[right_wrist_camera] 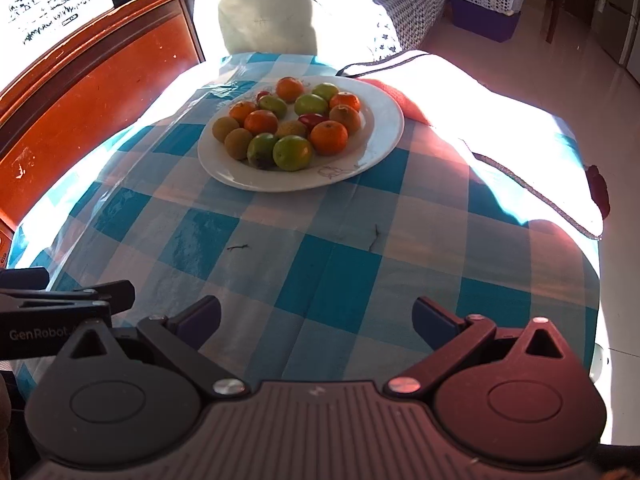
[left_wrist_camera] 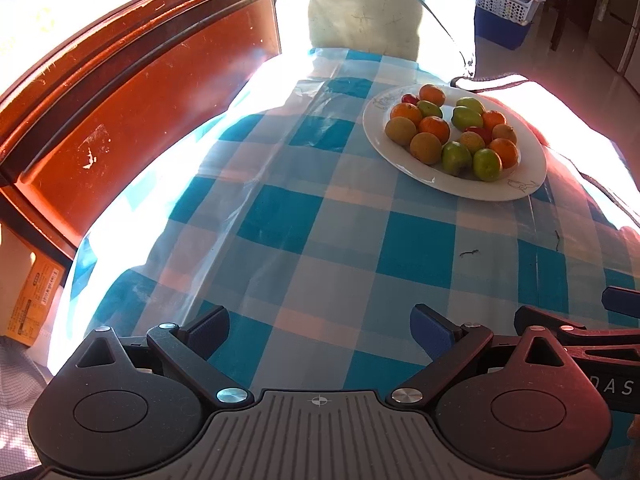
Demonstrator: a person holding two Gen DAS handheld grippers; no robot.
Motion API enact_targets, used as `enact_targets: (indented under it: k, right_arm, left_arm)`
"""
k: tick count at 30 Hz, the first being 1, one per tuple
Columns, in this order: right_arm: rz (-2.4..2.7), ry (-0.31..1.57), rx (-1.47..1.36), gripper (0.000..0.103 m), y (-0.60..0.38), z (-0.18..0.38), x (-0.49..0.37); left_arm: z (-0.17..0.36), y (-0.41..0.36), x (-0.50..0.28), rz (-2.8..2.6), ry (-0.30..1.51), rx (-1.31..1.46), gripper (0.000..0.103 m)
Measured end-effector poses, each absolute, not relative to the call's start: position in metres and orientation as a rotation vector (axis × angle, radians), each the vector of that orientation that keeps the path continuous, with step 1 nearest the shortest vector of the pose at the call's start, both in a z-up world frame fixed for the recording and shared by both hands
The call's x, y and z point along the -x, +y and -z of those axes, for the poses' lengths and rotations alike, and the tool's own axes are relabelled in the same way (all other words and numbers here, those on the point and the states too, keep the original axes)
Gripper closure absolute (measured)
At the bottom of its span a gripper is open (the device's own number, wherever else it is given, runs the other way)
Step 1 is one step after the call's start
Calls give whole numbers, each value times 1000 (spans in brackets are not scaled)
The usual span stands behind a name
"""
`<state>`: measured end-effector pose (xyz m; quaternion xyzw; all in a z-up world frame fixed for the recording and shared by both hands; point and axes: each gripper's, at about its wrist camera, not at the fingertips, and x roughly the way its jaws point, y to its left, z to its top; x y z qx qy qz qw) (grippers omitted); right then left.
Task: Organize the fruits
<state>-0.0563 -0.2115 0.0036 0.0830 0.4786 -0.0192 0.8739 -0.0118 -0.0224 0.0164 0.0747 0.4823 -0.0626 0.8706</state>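
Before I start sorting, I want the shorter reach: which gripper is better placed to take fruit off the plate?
Right, probably. The right gripper has the plate almost straight ahead; for the left gripper the plate sits off to the right. Both are open and empty.

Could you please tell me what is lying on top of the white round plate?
The white round plate holds a loose pile of orange mandarins, green round fruits, brownish fruits and small red ones. The plate's centre beneath them is hidden.

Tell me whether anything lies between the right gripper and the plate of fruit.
Nothing visible does. The right gripper is open and empty, and only bare checkered tablecloth lies between it and the white plate of fruit, apart from two small dark flecks on the cloth.
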Motion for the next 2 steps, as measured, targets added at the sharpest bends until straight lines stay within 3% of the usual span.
enact_targets:
  k: [2]
  right_arm:
    - [38, 990, -180, 2, -210, 1, 62]
  left_arm:
    - [-17, -17, 14, 132, 1010, -140, 5]
